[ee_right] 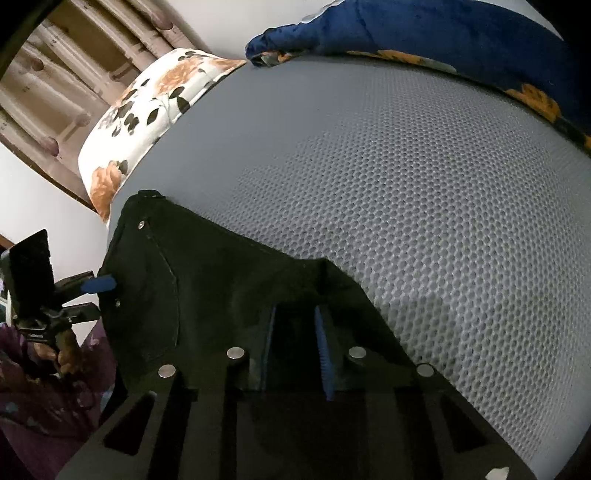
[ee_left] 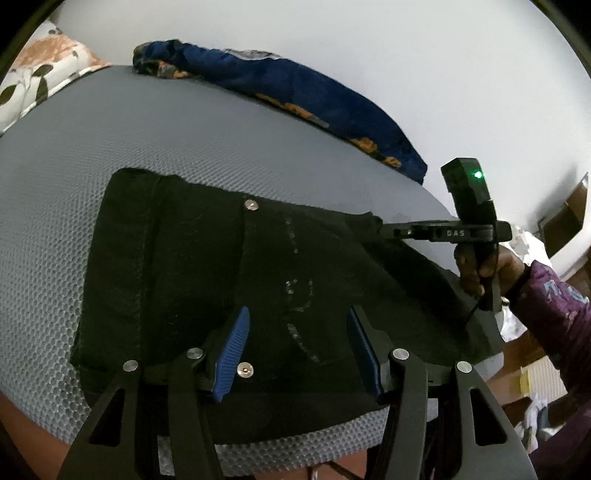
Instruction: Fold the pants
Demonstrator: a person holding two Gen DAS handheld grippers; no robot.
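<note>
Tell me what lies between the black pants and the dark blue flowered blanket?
Only bare grey mesh mattress separates the black pants from the dark blue flowered blanket. Both wrist views show that stretch.

Grey honeycomb-mesh mattress surface [ee_right: 424,177] fills most of both views. Dark blue plush blanket with orange floral print [ee_left: 295,92] lies bunched along the far edge, against a plain white wall [ee_left: 406,55]. White quilted pillow with orange roses and dark leaves [ee_right: 147,110] sits at the mattress corner. Beige patterned curtain with brown spots [ee_right: 74,74] hangs behind the pillow. Brown wooden furniture [ee_left: 561,218], blurred, at right.
</note>
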